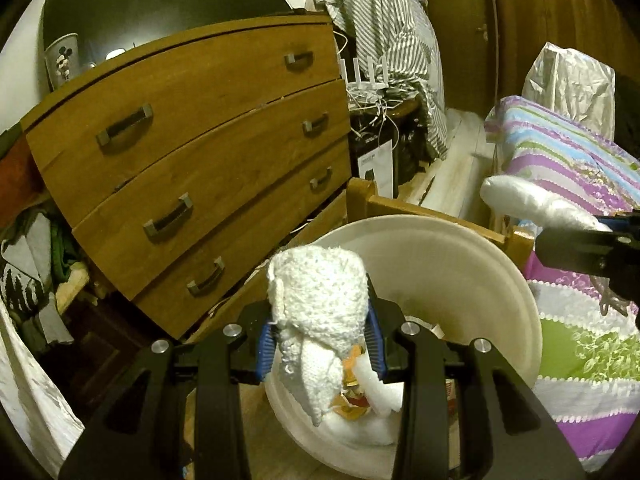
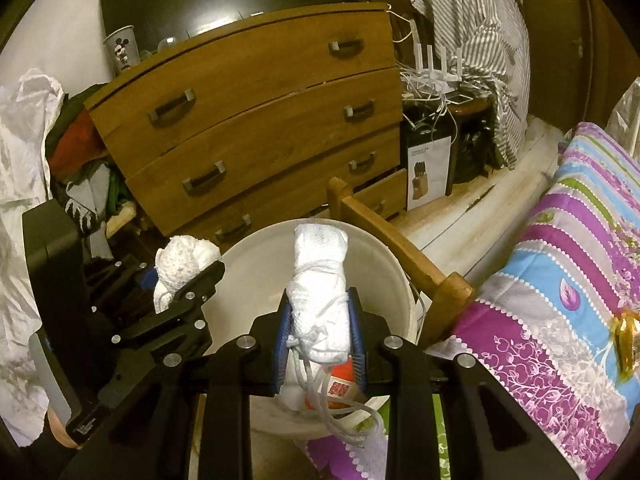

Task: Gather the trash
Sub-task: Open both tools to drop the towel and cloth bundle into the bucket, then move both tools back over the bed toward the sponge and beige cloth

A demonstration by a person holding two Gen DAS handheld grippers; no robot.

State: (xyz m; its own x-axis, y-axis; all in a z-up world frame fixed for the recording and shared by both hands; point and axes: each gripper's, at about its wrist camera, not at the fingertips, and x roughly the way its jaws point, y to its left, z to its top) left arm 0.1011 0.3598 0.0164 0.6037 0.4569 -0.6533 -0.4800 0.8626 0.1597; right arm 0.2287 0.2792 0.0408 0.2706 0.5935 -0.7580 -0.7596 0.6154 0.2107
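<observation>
Left wrist view: your left gripper (image 1: pixel 320 344) clamps a crumpled white wad (image 1: pixel 320 292) over the white bucket (image 1: pixel 472 264); your right gripper (image 2: pixel 320 344) pinches a white bundle (image 2: pixel 320 280) at 12 o'clock above it. Some trash already lies inside; both pieces await dropping.

No legible text; Mickey Mouse figure on cup (image 2: pixel 121 50).

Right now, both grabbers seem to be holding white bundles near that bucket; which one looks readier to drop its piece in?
Probably the right gripper: its white mesh bundle hangs squarely over the open white bucket. The left gripper holds its white cloth wad at the bucket's rim, so it likely needs a small shift inward.
</observation>
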